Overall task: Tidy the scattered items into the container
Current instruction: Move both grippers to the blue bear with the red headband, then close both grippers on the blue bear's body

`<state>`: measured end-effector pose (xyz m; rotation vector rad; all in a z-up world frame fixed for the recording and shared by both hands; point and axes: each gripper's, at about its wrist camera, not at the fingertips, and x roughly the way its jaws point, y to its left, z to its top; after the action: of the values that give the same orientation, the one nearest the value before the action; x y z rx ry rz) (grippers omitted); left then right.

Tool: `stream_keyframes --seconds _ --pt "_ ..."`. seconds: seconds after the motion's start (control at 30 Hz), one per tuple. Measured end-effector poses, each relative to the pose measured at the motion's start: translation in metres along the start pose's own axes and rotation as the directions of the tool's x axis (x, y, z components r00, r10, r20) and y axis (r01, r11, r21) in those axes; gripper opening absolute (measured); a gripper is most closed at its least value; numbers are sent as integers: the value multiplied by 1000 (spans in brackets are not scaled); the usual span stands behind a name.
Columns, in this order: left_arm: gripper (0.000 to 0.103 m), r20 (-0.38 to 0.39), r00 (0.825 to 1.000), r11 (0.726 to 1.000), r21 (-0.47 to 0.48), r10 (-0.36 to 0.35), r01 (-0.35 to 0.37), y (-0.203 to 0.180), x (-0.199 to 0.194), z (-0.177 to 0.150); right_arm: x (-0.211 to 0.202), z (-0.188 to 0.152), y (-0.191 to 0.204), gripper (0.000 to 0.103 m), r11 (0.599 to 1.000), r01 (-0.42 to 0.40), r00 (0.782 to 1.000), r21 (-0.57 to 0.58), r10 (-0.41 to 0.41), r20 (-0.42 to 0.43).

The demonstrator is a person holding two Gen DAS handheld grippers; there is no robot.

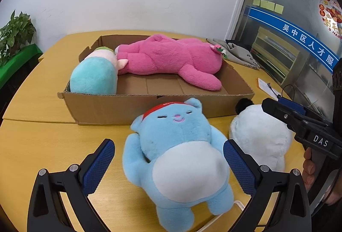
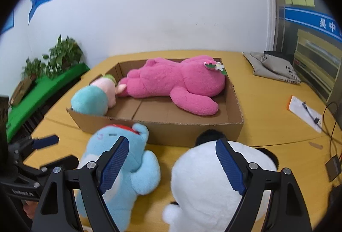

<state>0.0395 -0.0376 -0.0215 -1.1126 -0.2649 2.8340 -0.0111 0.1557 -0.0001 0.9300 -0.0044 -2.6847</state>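
Note:
A shallow cardboard box (image 1: 149, 107) (image 2: 192, 130) stands on the yellow table. In it lie a big pink plush (image 1: 171, 58) (image 2: 177, 82) and a teal-and-pink plush (image 1: 94, 78) (image 2: 92, 99). A light-blue bear plush (image 1: 181, 157) (image 2: 126, 174) lies on its back in front of the box. A white panda plush (image 1: 258, 140) (image 2: 205, 187) lies to its right. My left gripper (image 1: 168, 159) is open, its fingers either side of the blue bear's belly. My right gripper (image 2: 172, 159) is open above the panda.
A grey cloth bag (image 2: 271, 66) lies at the back right of the table. A clipboard with a pen (image 2: 305, 112), a cable and a small dark box (image 2: 333, 167) lie at the right edge. Potted plants (image 2: 57, 58) stand on a green shelf at the left.

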Motion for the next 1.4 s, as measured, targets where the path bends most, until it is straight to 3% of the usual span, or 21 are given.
stream_keyframes --seconds 0.33,0.47,0.6,0.7,0.83,0.97,1.03,1.13,1.27,1.3,1.33,1.4 --pt "102 -58 998 996 -91 -16 11 41 19 -11 29 -29 51 83 988 -118 986 -103 104 -129" --pt "93 -109 993 994 -103 -38 27 53 32 -21 50 -40 65 82 984 -143 978 -110 123 -171" --pt "81 -102 990 989 -117 -102 90 60 28 -24 57 -42 67 80 977 -202 965 -72 185 -186" --pt "78 -96 987 983 -141 -132 118 72 25 -21 61 -42 67 77 962 -272 943 -22 262 -205" --pt "77 -82 990 981 -168 -113 98 90 20 -18 66 -44 70 76 917 -397 888 39 394 -237" --pt "77 -107 991 985 -161 -86 68 102 22 -17 54 -34 54 76 931 -360 912 59 365 -188" --pt "76 -127 986 982 -167 -105 83 104 30 -16 54 -30 40 76 945 -319 925 77 328 -193" --pt "61 -189 966 976 -162 -178 148 96 51 -17 61 -34 38 71 975 -221 946 14 218 -240" --pt "41 -230 951 972 -157 -207 174 88 66 -17 65 -41 43 60 989 -113 965 -98 85 -248" --pt "38 -240 947 971 -154 -214 181 86 67 -17 69 -42 43 50 988 -70 967 -135 35 -251" --pt "37 -247 944 971 -148 -219 187 85 69 -16 75 -45 43 48 984 -36 967 -172 -9 -255" --pt "34 -253 944 974 -137 -212 182 82 69 -15 84 -50 38 43 983 -39 960 -182 -14 -281"
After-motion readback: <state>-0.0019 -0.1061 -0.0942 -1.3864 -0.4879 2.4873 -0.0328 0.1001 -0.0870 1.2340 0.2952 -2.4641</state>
